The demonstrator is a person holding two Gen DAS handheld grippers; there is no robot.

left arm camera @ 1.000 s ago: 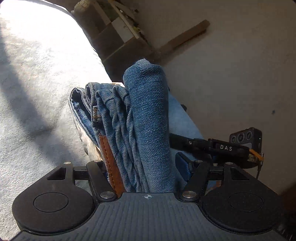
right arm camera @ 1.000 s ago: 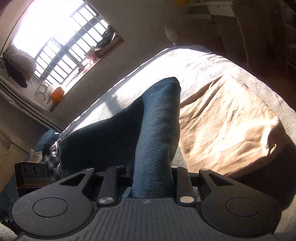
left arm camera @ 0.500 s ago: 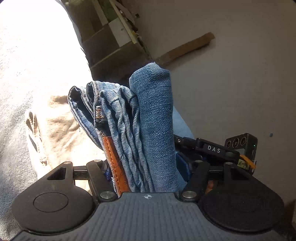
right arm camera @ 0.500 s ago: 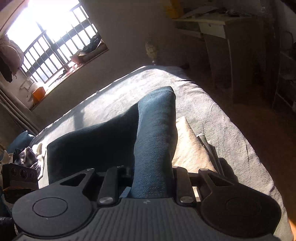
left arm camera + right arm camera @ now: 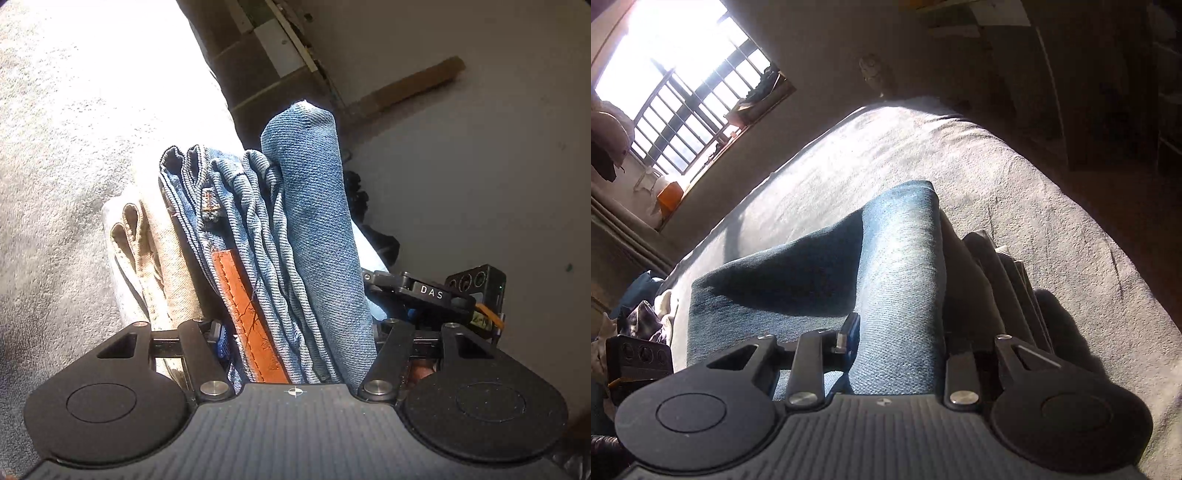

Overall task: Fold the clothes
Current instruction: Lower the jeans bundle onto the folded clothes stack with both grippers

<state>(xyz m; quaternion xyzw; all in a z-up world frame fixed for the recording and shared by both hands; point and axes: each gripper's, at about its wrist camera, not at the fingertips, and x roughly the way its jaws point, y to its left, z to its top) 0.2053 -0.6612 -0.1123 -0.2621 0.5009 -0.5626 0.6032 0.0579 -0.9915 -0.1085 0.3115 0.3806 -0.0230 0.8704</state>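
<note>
Folded blue jeans with a brown leather patch fill my left gripper, which is shut on the waistband end of the stack. My right gripper is shut on the other folded end of the same jeans. A folded beige garment lies on the grey bed just left of the jeans in the left wrist view, and shows as stacked folds right of the jeans in the right wrist view. The jeans hang close over it. The right gripper's body shows in the left wrist view.
The grey bed cover stretches toward a barred window. A heap of unfolded clothes lies at the bed's far left. Wooden furniture and the floor lie beyond the bed's edge.
Both grippers have carried the folded jeans across the bed and lowered them toward the beige folded garment, which now lies right beside the jeans. The grips have not changed.
</note>
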